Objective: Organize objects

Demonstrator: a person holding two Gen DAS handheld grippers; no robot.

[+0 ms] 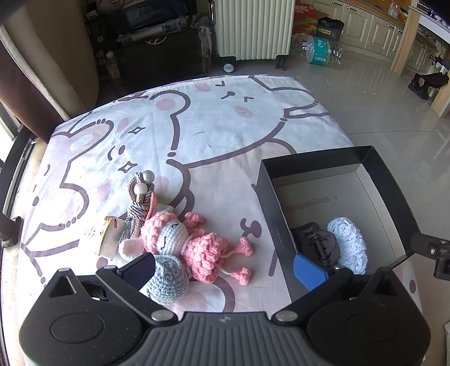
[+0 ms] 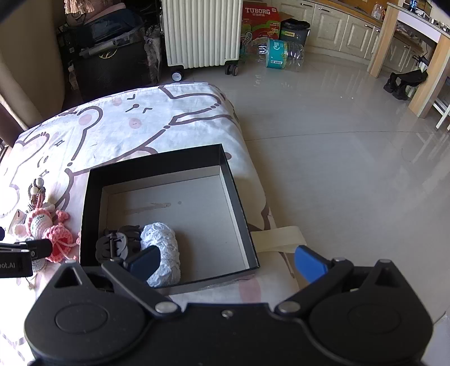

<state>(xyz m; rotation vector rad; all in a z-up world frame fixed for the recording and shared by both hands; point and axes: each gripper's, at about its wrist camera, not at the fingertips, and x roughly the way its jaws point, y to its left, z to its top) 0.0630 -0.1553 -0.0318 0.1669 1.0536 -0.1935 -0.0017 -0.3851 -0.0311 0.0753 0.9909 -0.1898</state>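
A black box [image 1: 267, 197] [image 2: 92, 197] with a grey floor stands on the bed's right side. Inside it lie a black hair claw [image 1: 315, 242] [image 2: 115, 245] and a pale blue crocheted piece [image 1: 350, 245] [image 2: 163, 247]. Left of the box lie a pink and white crocheted doll [image 1: 185, 242] [image 2: 47, 228], a grey crocheted item [image 1: 168, 278], a tasselled cord with pearl beads [image 1: 140, 197] and a small tan card [image 1: 108, 236]. My left gripper [image 1: 225, 270] is open wide above the doll's legs and empty. My right gripper [image 2: 227, 264] is open over the box's near edge and empty.
The bed has a white sheet with pink cartoon bears [image 1: 197, 126]. A glossy tiled floor [image 2: 337, 154] lies to the right. A white radiator on wheels [image 2: 202, 31], dark luggage [image 2: 112, 56], a Tuborg carton [image 2: 260, 19] and plastic bottles [image 2: 275, 53] stand beyond the bed.
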